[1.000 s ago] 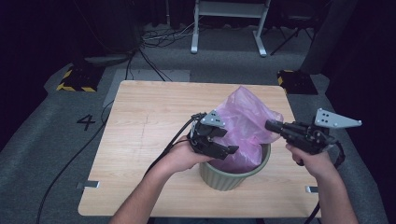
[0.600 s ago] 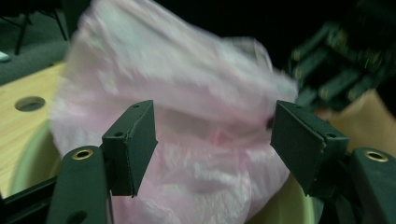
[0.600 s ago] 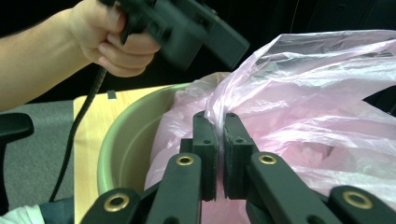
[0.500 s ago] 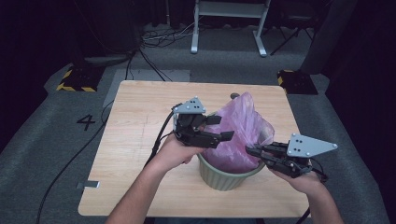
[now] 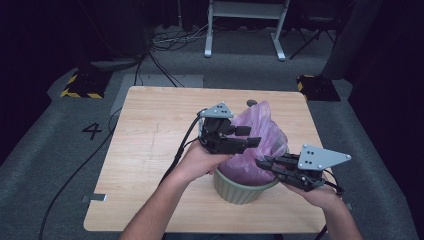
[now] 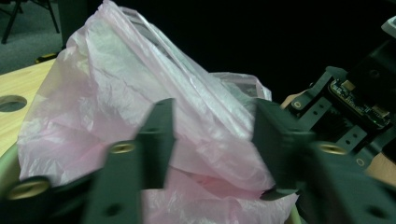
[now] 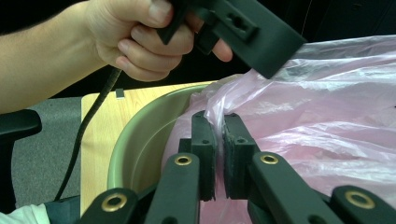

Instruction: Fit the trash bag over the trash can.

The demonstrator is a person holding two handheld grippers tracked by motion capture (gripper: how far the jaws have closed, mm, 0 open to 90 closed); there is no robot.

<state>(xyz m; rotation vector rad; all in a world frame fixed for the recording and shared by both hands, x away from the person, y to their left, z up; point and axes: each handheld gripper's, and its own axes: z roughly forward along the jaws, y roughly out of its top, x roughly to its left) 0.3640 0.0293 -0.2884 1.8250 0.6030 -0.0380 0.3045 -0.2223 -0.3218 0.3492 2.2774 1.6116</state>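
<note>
My right gripper pinches the pink bag at the bin rim; left gripper gapes wide. Flimsy, slippery stuff, so grab bunched folds.

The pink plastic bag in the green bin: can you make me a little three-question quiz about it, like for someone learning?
1. True or false: the right gripper is shut on the thin pink plastic bag.
2. Where does the bag sit?
A. in the round green bin
B. flat on the wooden table
C. on the floor
3. Fill in: the left gripper is ____, with the bag between its jaws.

Key: 1 true; 2 A; 3 open.
</note>
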